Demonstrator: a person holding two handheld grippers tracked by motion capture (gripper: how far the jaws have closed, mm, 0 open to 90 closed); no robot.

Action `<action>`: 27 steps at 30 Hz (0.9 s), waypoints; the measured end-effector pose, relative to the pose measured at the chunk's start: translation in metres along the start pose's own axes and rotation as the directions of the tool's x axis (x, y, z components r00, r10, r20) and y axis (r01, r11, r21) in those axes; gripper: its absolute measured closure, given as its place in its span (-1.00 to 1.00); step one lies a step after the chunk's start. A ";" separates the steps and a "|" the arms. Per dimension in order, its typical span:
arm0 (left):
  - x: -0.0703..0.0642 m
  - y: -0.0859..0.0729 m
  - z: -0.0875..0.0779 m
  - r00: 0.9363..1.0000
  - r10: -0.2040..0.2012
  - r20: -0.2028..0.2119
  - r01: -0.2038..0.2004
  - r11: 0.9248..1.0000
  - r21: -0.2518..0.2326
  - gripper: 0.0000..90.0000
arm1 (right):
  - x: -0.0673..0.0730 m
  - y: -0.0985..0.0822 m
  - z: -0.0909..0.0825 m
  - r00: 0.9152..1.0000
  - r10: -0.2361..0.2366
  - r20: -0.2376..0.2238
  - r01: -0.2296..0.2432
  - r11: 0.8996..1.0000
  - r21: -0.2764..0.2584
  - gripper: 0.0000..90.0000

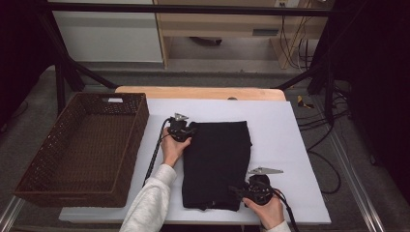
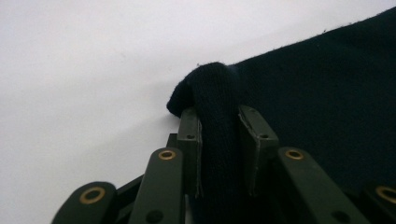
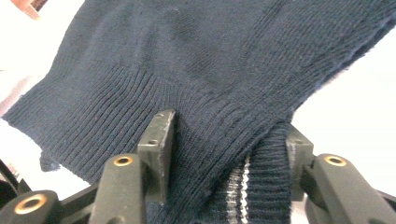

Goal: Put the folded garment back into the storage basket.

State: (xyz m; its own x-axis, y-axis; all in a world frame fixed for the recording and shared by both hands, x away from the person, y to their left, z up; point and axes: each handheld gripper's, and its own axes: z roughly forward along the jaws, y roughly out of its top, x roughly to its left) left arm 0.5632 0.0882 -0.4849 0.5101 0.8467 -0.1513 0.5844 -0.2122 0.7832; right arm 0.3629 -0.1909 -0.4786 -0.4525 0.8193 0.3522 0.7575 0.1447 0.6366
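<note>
The folded dark knit garment (image 1: 216, 164) lies on the white sheet (image 1: 285, 145) that covers the bench, near the middle and running toward the near edge, with the woven basket (image 1: 48, 164) off the sheet's left edge. The left gripper (image 1: 186, 131) is clamped on a rolled fold at the garment's far left corner; in the left gripper view that fold (image 2: 217, 121) stands pinched tight between the two jaws. The right gripper (image 1: 241, 191) sits at the near right corner, its jaws half-closed around the ribbed hem (image 3: 219, 135), and the right gripper view suggests one jaw may not yet be pressing on the cloth. That is the main risk as I judge it: if the lift begins before the right side bites, the hem could slide out and the fold fall open. The right jaws also seem to take in several layers, including a striped inner edge (image 3: 238, 186), so a partial grab might carry only the top layer. A lift with uneven hands could drag the garment and rumple the sheet.
</note>
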 end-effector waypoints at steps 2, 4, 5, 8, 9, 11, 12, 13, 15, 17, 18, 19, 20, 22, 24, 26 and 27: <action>0.000 0.000 0.000 1.000 0.003 0.001 -0.003 1.000 0.000 0.61 | 0.000 0.001 0.000 1.000 0.003 0.008 -0.003 1.000 0.006 0.18; -0.001 0.000 0.000 1.000 0.010 -0.004 -0.010 1.000 -0.002 0.63 | 0.000 0.002 0.000 1.000 0.021 0.013 -0.021 1.000 0.011 0.25; -0.001 0.000 0.000 1.000 0.013 -0.004 -0.013 1.000 -0.004 0.64 | 0.000 0.002 0.000 1.000 0.029 0.012 -0.029 1.000 0.011 0.29; -0.001 0.000 -0.001 1.000 0.008 -0.002 -0.008 1.000 -0.005 0.68 | -0.002 0.003 0.000 0.999 0.053 0.000 -0.053 0.998 0.015 0.38; -0.001 0.000 -0.001 1.000 0.003 -0.001 -0.003 1.000 -0.005 0.69 | -0.002 0.003 0.000 0.998 0.061 -0.005 -0.060 0.998 0.019 0.40; -0.001 0.001 -0.001 1.000 -0.001 0.002 0.001 1.000 -0.005 0.71 | -0.004 0.004 0.000 0.997 0.073 -0.018 -0.073 0.997 0.022 0.43; 0.000 0.001 -0.002 1.000 -0.001 0.004 0.001 1.000 -0.003 0.72 | -0.005 0.003 0.000 0.997 0.079 -0.028 -0.078 0.997 0.022 0.45; 0.000 0.002 -0.002 1.000 -0.003 0.005 0.003 1.000 -0.003 0.72 | -0.006 0.003 -0.001 0.996 0.085 -0.033 -0.084 0.996 0.024 0.46; -0.001 0.005 -0.005 1.000 0.000 0.007 0.000 1.000 -0.006 0.74 | -0.008 0.003 -0.001 0.994 0.100 -0.049 -0.098 0.995 0.027 0.47; -0.002 0.008 -0.008 1.000 0.000 0.013 0.000 1.000 -0.016 0.75 | -0.009 0.004 -0.002 0.993 0.101 -0.056 -0.100 0.995 0.024 0.49; -0.002 0.009 -0.010 1.000 -0.004 0.018 0.004 1.000 -0.023 0.75 | -0.009 0.004 -0.002 0.994 0.098 -0.056 -0.097 0.995 0.023 0.50; -0.002 0.011 -0.011 1.000 -0.005 0.023 0.006 1.000 -0.027 0.75 | -0.009 0.004 -0.003 0.993 0.100 -0.059 -0.099 0.995 0.023 0.50; -0.002 0.013 -0.013 0.999 -0.011 0.030 0.012 0.999 -0.035 0.75 | -0.009 0.004 -0.003 0.993 0.100 -0.063 -0.099 0.995 0.024 0.51; -0.002 0.016 -0.017 0.999 -0.009 0.042 0.011 0.999 -0.043 0.76 | -0.011 0.004 -0.004 0.992 0.105 -0.073 -0.104 0.994 0.023 0.51; -0.004 0.020 -0.021 0.999 -0.002 0.047 0.005 0.999 -0.054 0.76 | -0.011 0.005 -0.004 0.991 0.108 -0.078 -0.107 0.994 0.024 0.52; -0.006 0.022 -0.024 0.999 -0.003 0.051 0.006 0.997 -0.077 0.76 | -0.011 0.005 -0.005 0.991 0.108 -0.079 -0.107 0.994 0.024 0.52; -0.007 0.023 -0.025 0.998 -0.003 0.057 0.007 0.996 -0.084 0.76 | -0.011 0.006 -0.005 0.991 0.108 -0.081 -0.107 0.994 0.024 0.52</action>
State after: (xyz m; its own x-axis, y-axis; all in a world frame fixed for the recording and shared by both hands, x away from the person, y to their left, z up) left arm 0.5568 0.0898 -0.4506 0.5436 0.8182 -0.1874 0.5332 -0.1642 0.8299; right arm 0.3697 -0.2021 -0.4755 -0.4043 0.7827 0.4731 0.8124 0.0698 0.5789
